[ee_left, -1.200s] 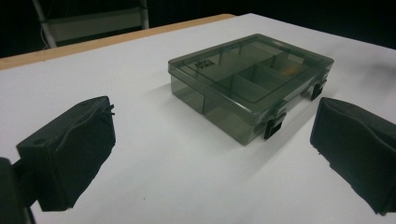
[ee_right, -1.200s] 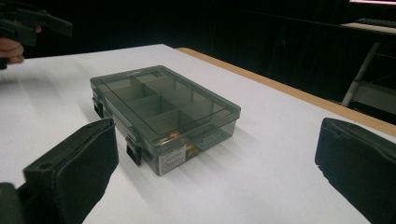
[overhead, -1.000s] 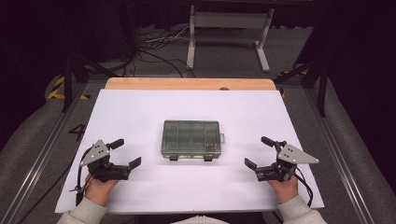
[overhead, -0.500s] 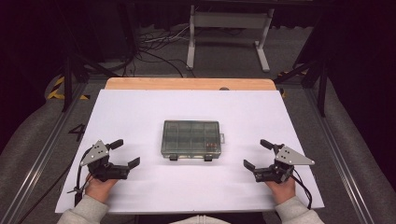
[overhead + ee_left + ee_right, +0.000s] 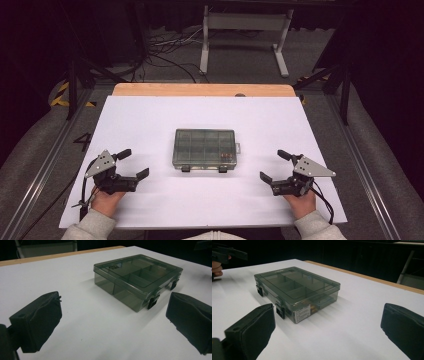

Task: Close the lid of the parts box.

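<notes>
High view: a smoky translucent compartment box [image 5: 204, 149] lies flat with its lid shut at the middle of the white surface [image 5: 150, 120], its two dark latches [image 5: 185, 168] on the side facing the person. The left claw [image 5: 132, 164] sits on the latch side of the box and off to its left, well apart from it, jaws spread wide with nothing between them. The right claw [image 5: 274, 165] sits on the latch side of the box and off to its right, also well apart and spread wide, holding nothing. In the left gripper view the box [image 5: 138, 277] lies beyond the two black jaws, nearer the right-hand one. In the right gripper view the box [image 5: 297, 290] lies beyond the jaws, a small paper label [image 5: 302, 314] on its near end wall.
</notes>
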Available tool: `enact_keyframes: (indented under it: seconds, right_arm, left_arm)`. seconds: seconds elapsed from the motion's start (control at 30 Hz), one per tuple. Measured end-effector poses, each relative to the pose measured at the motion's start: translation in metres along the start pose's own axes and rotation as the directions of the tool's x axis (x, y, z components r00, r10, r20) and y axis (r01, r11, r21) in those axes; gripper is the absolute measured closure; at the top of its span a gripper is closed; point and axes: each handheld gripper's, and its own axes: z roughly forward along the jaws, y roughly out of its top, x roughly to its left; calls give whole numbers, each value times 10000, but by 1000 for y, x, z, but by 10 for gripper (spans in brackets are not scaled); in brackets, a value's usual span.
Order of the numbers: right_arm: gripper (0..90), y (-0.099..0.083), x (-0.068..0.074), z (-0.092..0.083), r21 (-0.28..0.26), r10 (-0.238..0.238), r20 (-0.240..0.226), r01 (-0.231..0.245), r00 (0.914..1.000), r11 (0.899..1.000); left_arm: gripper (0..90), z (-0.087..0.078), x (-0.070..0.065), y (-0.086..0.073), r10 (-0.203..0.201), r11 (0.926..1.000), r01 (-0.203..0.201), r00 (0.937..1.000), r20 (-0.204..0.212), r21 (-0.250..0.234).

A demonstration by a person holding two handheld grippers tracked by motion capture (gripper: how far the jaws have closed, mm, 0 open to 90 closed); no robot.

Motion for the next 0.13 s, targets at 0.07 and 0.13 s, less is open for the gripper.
enact_keyframes:
  seconds: [0.07, 0.13]
  right_arm:
    - [1, 0, 0, 0, 14, -22, 5, 22, 10000, 10000]
    - [1, 0, 0, 0, -30, 3, -18, -3, 10000, 10000]
  left_arm:
    - [8, 0, -1, 0, 2, 10000, -3, 10000, -44, -38]
    - [8, 0, -1, 0, 18, 10000, -18, 10000, -21, -57]
